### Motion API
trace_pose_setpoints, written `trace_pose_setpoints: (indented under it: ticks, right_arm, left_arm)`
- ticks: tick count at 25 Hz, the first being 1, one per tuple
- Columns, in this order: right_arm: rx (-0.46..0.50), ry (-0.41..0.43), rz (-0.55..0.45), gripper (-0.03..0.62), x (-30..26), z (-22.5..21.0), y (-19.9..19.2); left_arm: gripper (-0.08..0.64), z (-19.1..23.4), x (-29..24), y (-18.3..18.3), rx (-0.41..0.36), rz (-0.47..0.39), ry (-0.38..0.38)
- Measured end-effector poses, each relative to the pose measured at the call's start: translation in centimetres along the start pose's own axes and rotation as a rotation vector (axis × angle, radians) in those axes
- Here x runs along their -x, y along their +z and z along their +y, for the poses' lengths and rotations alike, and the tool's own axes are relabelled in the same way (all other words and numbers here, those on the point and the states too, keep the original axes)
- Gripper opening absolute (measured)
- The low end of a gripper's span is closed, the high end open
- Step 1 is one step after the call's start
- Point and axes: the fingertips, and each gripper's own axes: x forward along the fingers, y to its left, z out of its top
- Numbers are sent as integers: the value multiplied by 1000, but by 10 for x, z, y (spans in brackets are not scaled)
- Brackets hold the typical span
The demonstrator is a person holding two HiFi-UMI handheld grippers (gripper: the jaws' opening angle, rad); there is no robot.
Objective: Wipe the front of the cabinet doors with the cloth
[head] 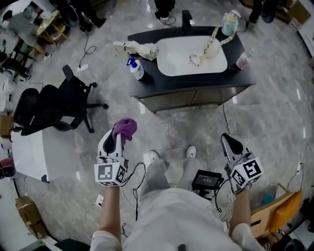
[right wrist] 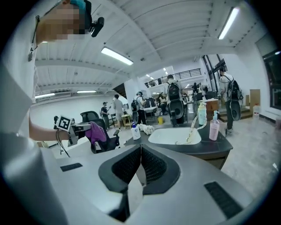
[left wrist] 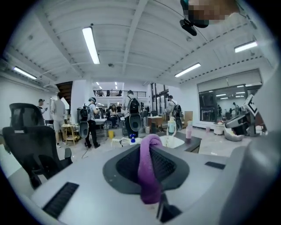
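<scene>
Purple cloth [head: 125, 127] in left gripper [head: 114, 141], well apart from cabinet doors [head: 196, 97]

- Cabinet doors [head: 196, 96], upper centre of the head view: fronts were barely visible from above.
- Cloth [left wrist: 149, 171]: its lower end was hidden between the jaws.
- Person [head: 164, 7] at top edge was cut off.

**Left gripper** [head: 119, 138], **right gripper** [head: 227, 139]: pale grey shells with tapered noses and black ribbed pads [right wrist: 154, 166].
**Marker cube** [head: 110, 173], one per gripper: white faces, black square codes.
**Cables** [head: 136, 198]: thin, black.
**Wearer:** white short-sleeved top [head: 169, 215], light grey trousers [head: 164, 171], white shoes [head: 191, 152].
</scene>
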Motion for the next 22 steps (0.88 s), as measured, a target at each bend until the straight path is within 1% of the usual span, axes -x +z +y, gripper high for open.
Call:
trace_pose_setpoints:
  ticks: [2,4,5,7,11,15,17,19,22]
  right_arm:
    - [-6,-8,-23,28,17,0,22]
    - [-18,-13,-59,29,35,-1,44]
    - [-23,-10,-84,28,42,-1,55]
    - [-26,13,-138,28,55,5,80]
    - [9,64,-238,28,69,26,120]
    - [16,123,-314,28,73,37,144]
    - [20,148,-338,28,75,40,152]
    - [24,170,-356,28,78,43,160]
    - [30,197,-368,28,83,50,168]
  left_arm:
    - [48,-7,23,35,53,-55,9]
    - [48,-19,43,70,98,-133,13]
    - [48,-26,52,86,102,-173,18]
    - [48,-41,68,115,85,-234,32]
    - [48,-73,89,156,52,-302,32]
    - [48,-95,96,180,86,-347,8]
    - [48,-103,101,187,83,-360,13]
    - [48,-112,105,190,84,-366,20]
    - [48,-119,110,192,107,-359,16]
